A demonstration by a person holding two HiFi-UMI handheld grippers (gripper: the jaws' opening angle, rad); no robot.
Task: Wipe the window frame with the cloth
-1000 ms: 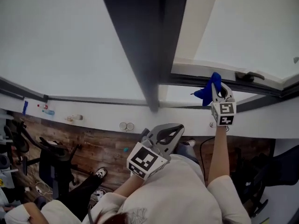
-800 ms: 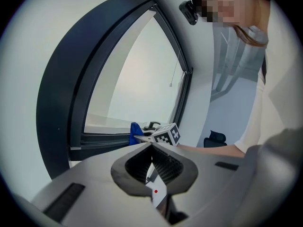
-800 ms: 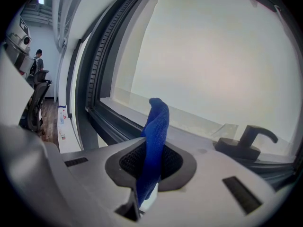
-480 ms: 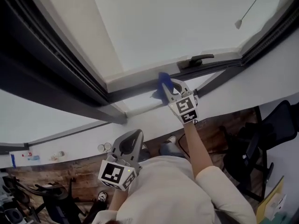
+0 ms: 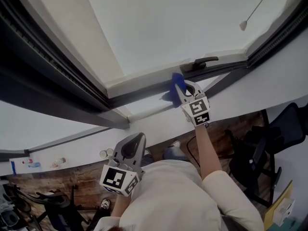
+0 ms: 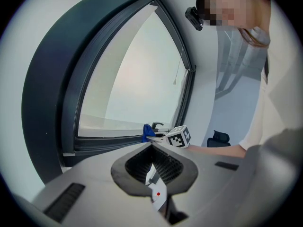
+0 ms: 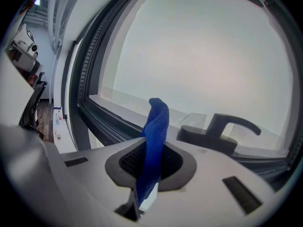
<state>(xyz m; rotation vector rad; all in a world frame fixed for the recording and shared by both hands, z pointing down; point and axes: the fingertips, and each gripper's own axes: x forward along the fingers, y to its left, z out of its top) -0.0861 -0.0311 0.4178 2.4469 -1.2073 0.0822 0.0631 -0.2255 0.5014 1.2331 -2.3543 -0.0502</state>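
A blue cloth (image 5: 175, 83) is pinched in my right gripper (image 5: 184, 91), which is shut on it and holds it against the dark lower window frame (image 5: 139, 94), just left of the black window handle (image 5: 201, 62). In the right gripper view the cloth (image 7: 156, 136) stands up between the jaws, with the handle (image 7: 222, 128) close ahead to the right and the frame (image 7: 106, 122) running off to the left. My left gripper (image 5: 135, 142) hangs low near the person's chest, shut and holding nothing. From the left gripper view (image 6: 154, 167) the cloth (image 6: 147, 131) shows far off at the frame.
A thick dark mullion (image 5: 43, 88) crosses the left of the head view. A pull cord with a small weight (image 5: 243, 26) hangs before the pane. Below are a white sill (image 5: 72, 146), wood floor, exercise bikes (image 5: 53, 211) and a black chair (image 5: 269, 148).
The head view has swung towards the window's right part. Over the last half second the right gripper with the cloth slid a little right along the frame, closer to the handle. The left gripper stays low.
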